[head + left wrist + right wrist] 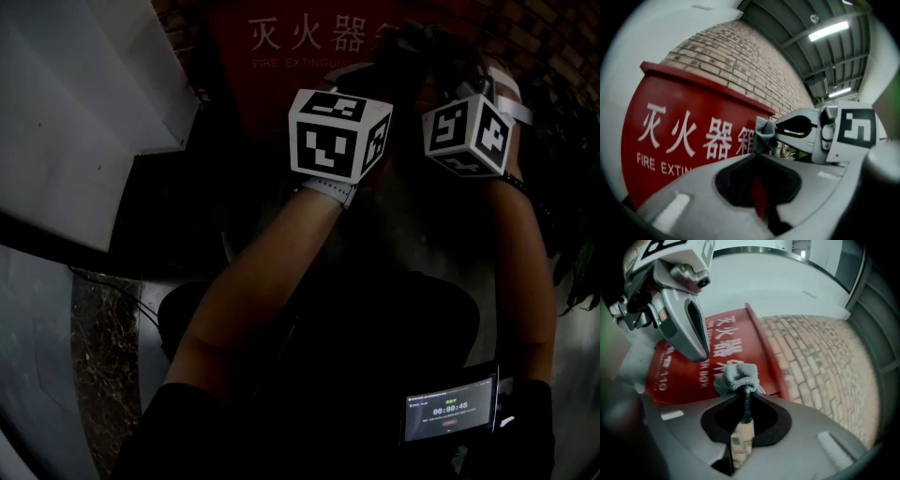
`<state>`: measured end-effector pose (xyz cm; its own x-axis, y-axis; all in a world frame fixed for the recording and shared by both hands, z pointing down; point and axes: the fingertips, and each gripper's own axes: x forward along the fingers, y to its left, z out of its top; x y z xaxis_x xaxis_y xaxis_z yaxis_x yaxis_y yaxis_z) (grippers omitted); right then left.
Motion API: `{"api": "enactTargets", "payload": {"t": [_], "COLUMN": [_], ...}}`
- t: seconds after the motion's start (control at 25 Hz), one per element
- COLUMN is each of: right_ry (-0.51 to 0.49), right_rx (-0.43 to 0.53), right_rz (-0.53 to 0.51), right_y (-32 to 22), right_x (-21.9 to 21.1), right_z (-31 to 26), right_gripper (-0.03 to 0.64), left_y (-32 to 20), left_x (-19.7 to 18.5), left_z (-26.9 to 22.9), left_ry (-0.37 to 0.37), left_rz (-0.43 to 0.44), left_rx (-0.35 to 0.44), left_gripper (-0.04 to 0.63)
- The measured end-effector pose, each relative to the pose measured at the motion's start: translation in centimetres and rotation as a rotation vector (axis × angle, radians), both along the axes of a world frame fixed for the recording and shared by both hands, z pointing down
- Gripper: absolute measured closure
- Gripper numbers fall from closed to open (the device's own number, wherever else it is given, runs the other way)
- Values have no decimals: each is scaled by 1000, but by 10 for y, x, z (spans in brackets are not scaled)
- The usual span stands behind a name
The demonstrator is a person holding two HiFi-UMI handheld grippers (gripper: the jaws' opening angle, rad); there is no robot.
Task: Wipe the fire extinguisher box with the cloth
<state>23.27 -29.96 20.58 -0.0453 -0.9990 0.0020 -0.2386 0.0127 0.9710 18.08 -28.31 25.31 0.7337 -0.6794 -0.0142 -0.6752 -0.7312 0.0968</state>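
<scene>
While the right gripper [743,397] pinches a bunched grey cloth [737,376] at its tips, with a thin fold of it running back between the closed jaws, the left gripper [756,157] has its jaws pressed together with nothing between them. The cloth hangs in front of the red fire extinguisher box [679,140], near the box's top edge and over the end of its white lettering; whether it touches the red face cannot be told. The left gripper's tips sit just beside the cloth, a little to its left as the right gripper view shows it. The box stands against a brick wall [740,61], under a ceiling with strip lights [829,30]. In the dark head view both grippers are raised side by side before the box, their marker cubes turned toward the camera. A small lit screen [450,412] shows low down, by the person's right forearm.
</scene>
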Motion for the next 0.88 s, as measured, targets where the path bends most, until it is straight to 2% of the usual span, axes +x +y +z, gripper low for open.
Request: {"api": "enactTargets", "payload": {"t": [0.2,0.4,0.44,0.64,0.88], "right_ry": [43,48,47,38,40], "right_rx": [15,-8,-14,-60,-101], "right_rz": [16,26,25,24,13], "right_y": [-8,-15,-15,-15,-14], "right_x": [0,3,2,0,1], "right_z": [-34,-17,-10,27,77], "right_gripper": [583,583,583,583,583], "left_y": [6,7,5,-2,-9], "left_x": [3,-1,-1,2,1], "left_z": [-43,-27,-19,18,56], "left_ry": [-6,-85,-98,-88,-102], "left_rz": [-17,-60,-62,-29,-29], "left_rx": [86,178,178,76,20], "left_gripper": [594,594,594,594,594]}}
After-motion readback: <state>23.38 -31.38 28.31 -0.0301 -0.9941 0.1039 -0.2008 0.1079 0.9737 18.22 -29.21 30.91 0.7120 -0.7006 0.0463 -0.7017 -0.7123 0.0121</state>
